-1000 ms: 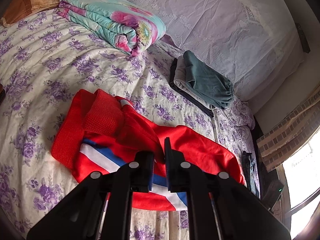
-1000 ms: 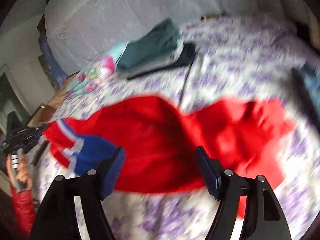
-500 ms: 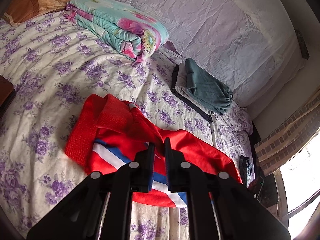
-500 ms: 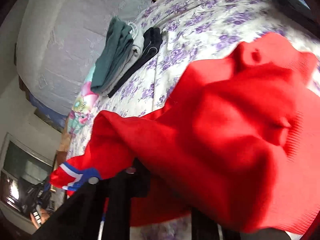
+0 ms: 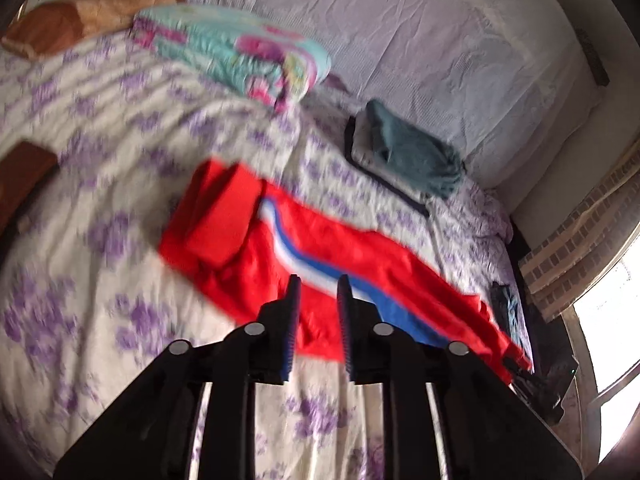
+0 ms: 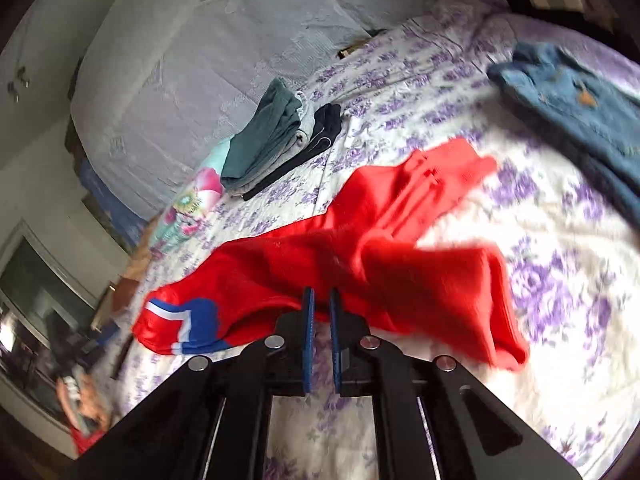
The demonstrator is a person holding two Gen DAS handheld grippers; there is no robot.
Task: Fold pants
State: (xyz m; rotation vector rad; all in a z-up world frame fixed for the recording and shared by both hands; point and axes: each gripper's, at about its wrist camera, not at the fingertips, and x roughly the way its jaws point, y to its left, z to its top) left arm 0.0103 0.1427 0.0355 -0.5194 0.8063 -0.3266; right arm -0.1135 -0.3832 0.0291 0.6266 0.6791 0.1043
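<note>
The red pants lie rumpled on the floral bed. Left gripper is slightly parted, holding nothing; right gripper pinches the pants' near edge (frames blurred).

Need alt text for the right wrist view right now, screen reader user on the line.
Red pants lie crumpled across a purple-flowered bed, and the right gripper has its fingers nearly closed at their near edge. A folded clothes stack sits behind; jeans lie at far right.
</note>
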